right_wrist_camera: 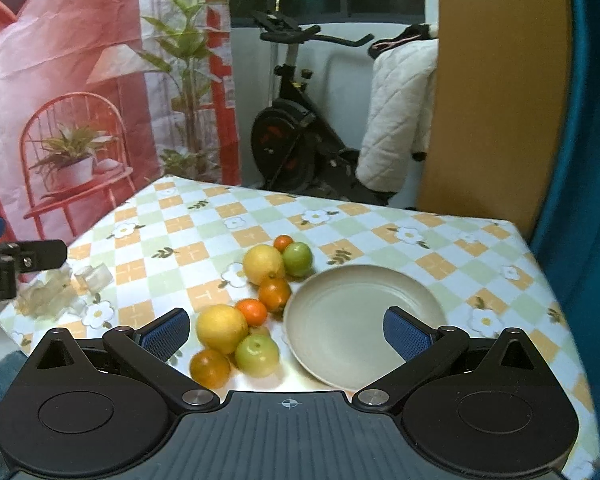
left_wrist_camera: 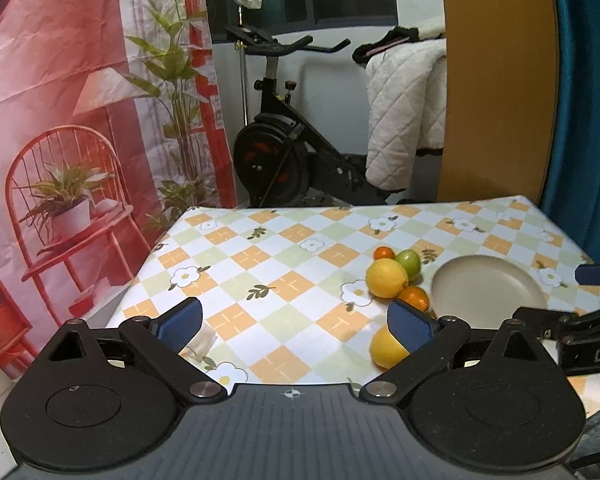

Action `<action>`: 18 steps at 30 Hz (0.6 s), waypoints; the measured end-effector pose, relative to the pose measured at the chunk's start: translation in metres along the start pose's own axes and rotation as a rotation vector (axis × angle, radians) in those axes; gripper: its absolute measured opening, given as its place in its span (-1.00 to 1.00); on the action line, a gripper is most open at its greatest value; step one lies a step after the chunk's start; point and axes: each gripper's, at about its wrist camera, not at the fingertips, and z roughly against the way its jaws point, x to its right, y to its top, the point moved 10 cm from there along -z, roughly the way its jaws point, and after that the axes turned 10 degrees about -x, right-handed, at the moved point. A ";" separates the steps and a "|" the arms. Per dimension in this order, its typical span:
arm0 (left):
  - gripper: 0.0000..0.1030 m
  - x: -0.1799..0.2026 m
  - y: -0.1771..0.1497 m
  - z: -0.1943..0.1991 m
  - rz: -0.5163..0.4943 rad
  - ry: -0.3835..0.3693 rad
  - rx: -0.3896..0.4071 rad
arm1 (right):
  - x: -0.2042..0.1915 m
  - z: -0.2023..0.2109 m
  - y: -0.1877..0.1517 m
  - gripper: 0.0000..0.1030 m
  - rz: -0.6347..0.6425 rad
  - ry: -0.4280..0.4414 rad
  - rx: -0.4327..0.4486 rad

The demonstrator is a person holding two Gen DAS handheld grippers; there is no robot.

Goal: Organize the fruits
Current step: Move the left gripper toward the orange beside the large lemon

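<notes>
Both the left tongs and right tongs stand spread and empty. The fruits cluster on the tabletop, just left of the empty plate. Round, firm and probably slick-skinned, each is best pinched across its widest middle, or it may roll.

Table covered in smooth, slightly glossy checked oilcloth with flower print. Plate looks matt beige ceramic or plastic, cannot tell which. Fruits left of the plate: yellow citrus with dull pebbled rind, green apple smooth and shiny, small orange glossy. Right hand-held gripper: matt black plastic arms, ribbed grey body, textured blue pads, bright metal pivot pins. Crumpled clear plastic far left of the plate.
</notes>
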 end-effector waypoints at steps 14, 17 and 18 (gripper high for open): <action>0.95 -0.015 0.010 -0.051 0.069 0.047 -0.016 | -0.003 -0.047 0.027 0.99 -0.013 0.040 0.043; 0.95 -0.011 0.009 -0.059 0.059 0.049 -0.011 | -0.005 -0.052 0.027 0.99 -0.015 0.044 0.044; 0.95 -0.009 0.007 -0.061 0.057 0.045 -0.011 | -0.005 -0.054 0.025 0.99 -0.021 0.042 0.043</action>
